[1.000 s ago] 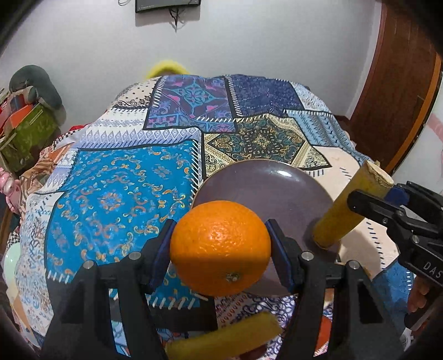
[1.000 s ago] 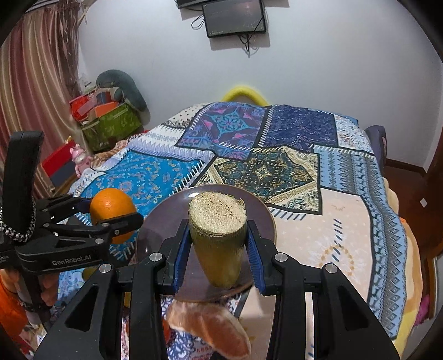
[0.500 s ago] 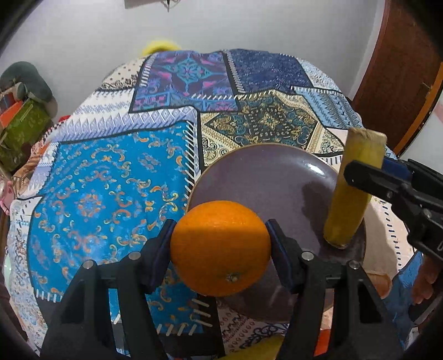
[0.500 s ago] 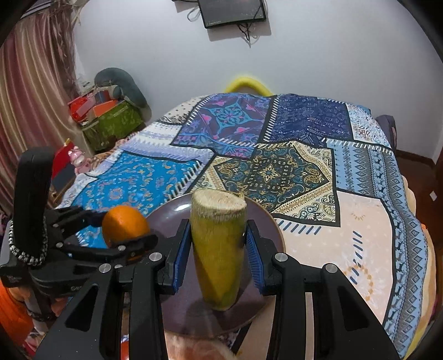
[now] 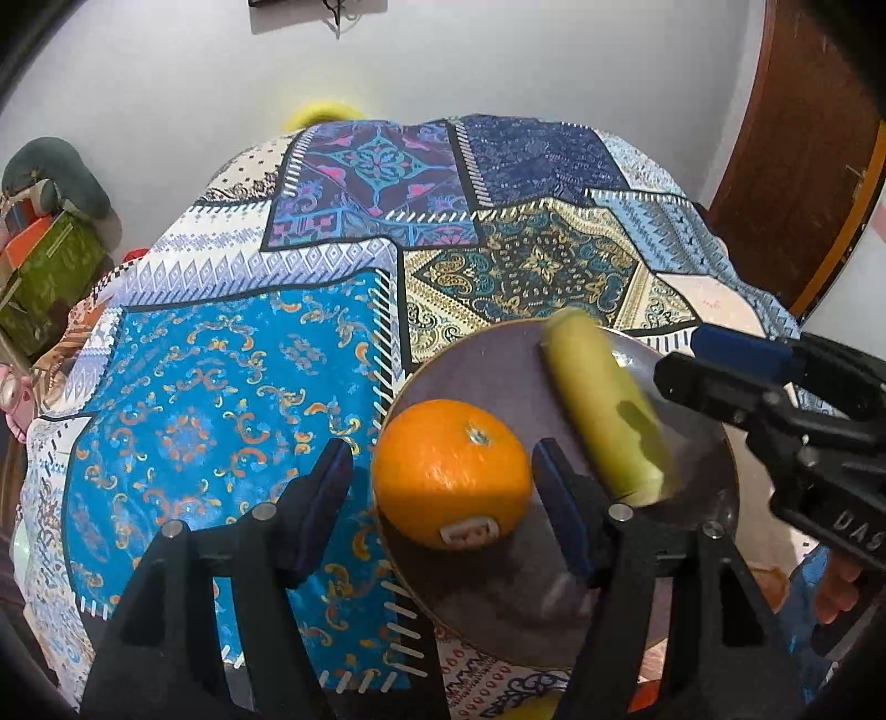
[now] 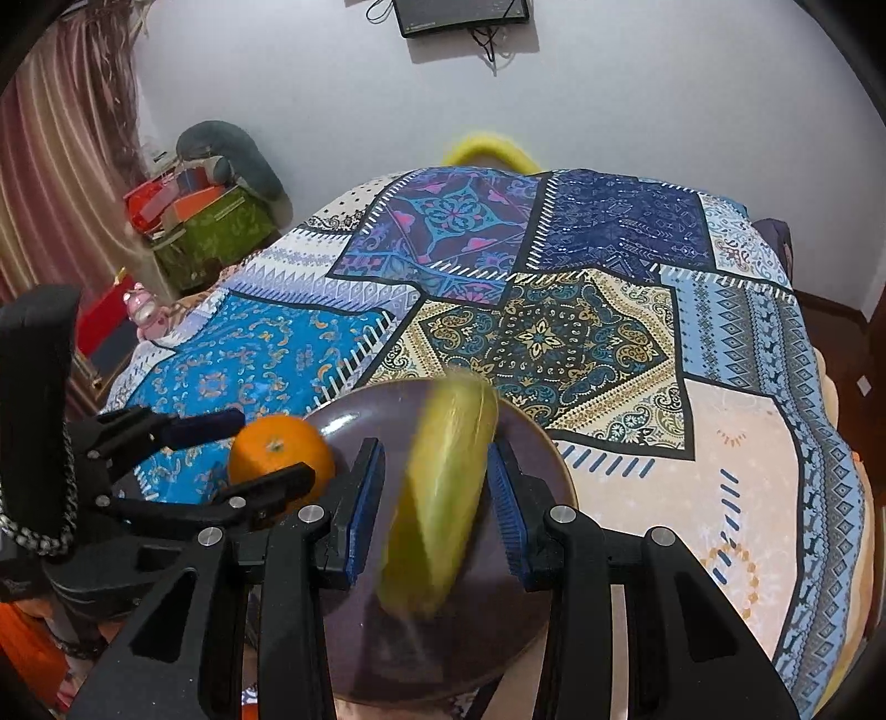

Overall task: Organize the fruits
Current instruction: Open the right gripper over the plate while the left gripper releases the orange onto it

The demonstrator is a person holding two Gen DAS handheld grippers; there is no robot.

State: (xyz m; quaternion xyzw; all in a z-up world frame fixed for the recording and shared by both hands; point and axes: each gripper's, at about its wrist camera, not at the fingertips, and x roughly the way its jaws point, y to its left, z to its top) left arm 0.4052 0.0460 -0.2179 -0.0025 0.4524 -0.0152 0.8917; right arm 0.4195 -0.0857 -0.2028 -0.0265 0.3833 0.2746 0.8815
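A bed (image 6: 736,471) covered with a patchwork quilt (image 5: 232,387) fills most of both views, set against a pale wall with a dark screen (image 6: 459,14) mounted at 12 o'clock. A wooden door (image 5: 803,166) is seen at 2 o'clock in the left wrist view; boxes (image 6: 216,221) and a striped curtain (image 6: 61,166) are stacked along the left side in the right wrist view. Wide open quilt is left beyond the plate toward 12 o'clock and to its right.

A dark round plate (image 5: 487,382) lies at the near edge of the bed. On its left rim an orange (image 5: 451,473) is seen between the jaws of the left gripper (image 5: 443,487), which are spread wider than the fruit and appear to be clear of it on both sides. A yellow-green corn-like cylinder (image 6: 443,498), motion-blurred, is tilted over the plate between the jaws of the right gripper (image 6: 437,498); these are parted with a gap on each side, so nothing is gripped. Whether its lower end touches the plate cannot be told.

The plate's near edge is cut off by the gripper bodies, and orange shapes below it are too hidden to be identified.
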